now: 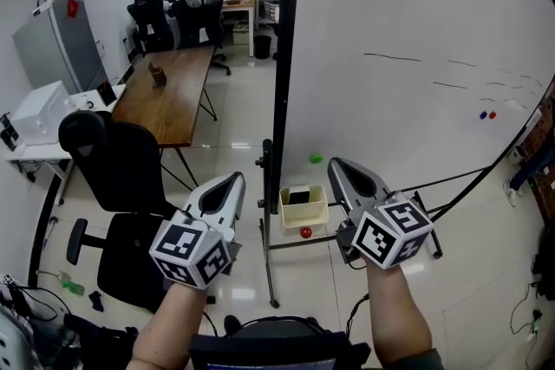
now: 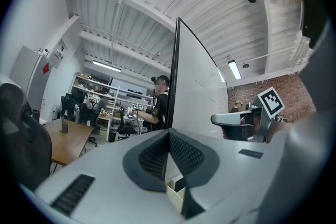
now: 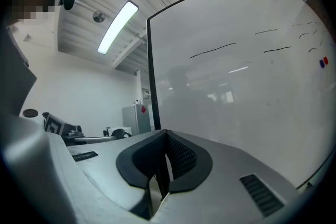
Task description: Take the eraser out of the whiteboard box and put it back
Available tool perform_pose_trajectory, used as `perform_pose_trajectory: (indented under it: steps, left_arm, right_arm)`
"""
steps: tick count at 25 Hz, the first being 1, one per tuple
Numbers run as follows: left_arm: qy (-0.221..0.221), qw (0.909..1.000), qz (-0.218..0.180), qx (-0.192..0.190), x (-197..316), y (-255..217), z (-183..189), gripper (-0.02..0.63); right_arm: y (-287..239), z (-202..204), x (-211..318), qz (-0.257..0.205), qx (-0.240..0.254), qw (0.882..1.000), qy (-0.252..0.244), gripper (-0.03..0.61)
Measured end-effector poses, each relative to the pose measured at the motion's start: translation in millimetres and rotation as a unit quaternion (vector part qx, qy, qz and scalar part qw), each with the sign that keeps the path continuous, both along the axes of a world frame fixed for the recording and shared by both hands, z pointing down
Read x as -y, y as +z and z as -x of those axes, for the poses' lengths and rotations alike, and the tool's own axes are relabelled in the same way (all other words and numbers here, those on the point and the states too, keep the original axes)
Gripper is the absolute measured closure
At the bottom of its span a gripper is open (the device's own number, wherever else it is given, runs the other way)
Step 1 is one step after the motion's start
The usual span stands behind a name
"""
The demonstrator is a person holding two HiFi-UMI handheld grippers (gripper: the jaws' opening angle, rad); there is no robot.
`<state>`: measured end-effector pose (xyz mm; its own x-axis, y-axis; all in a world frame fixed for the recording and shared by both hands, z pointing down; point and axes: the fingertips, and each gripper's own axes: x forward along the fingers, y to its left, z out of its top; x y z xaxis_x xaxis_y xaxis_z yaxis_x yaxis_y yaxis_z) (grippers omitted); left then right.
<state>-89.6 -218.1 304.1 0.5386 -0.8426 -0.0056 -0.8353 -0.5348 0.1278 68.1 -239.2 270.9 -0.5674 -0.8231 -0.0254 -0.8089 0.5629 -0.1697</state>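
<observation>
Head view steeply down; gripper views level, sharing whiteboard (image 1: 416,13)

The right gripper (image 3: 167,140) is hovering before the whiteboard (image 3: 236,102), its fingers (image 3: 181,157) pressing together on nothing. Marker strokes (image 3: 212,51) are crossing the whiteboard's upper part, two magnets (image 3: 323,62) are sticking near its right edge, and a lamp (image 3: 116,19) is glowing left of it.

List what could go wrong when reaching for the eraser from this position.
The right gripper and left gripper are both shut and empty; going in shut might shove the eraser deeper into the box. The eraser sits between the box's walls, so opened jaws could catch the rim. A red magnet just below the box could get knocked off.
</observation>
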Motion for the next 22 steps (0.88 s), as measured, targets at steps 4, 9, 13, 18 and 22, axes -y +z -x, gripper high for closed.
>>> perform_pose_trajectory:
  steps: [4,9,13,18,22]
  left_arm:
    - [0.004,1.0,-0.002,-0.003,0,-1,-1,0.581]
    - [0.007,0.9999,-0.002,-0.008,3,-2,-4,0.581]
    - [0.001,1.0,-0.007,-0.004,-1,-9,-13,0.581]
    - [-0.017,0.9998,-0.005,0.007,-14,-12,-41,0.581]
    - [-0.04,0.999,-0.01,0.02,-27,-16,-67,0.581]
  right_arm:
    - [0,0,2,0.003,0.003,1.0,0.0,0.565]
    - [-2,-2,2,0.003,0.002,1.0,-0.003,0.565]
    - [-4,-7,-3,-0.003,-0.004,1.0,-0.013,0.565]
    - [-3,-27,-12,-0.024,-0.044,0.998,-0.024,0.565]
    - [-2,-47,-21,-0.035,-0.043,0.997,-0.054,0.565]
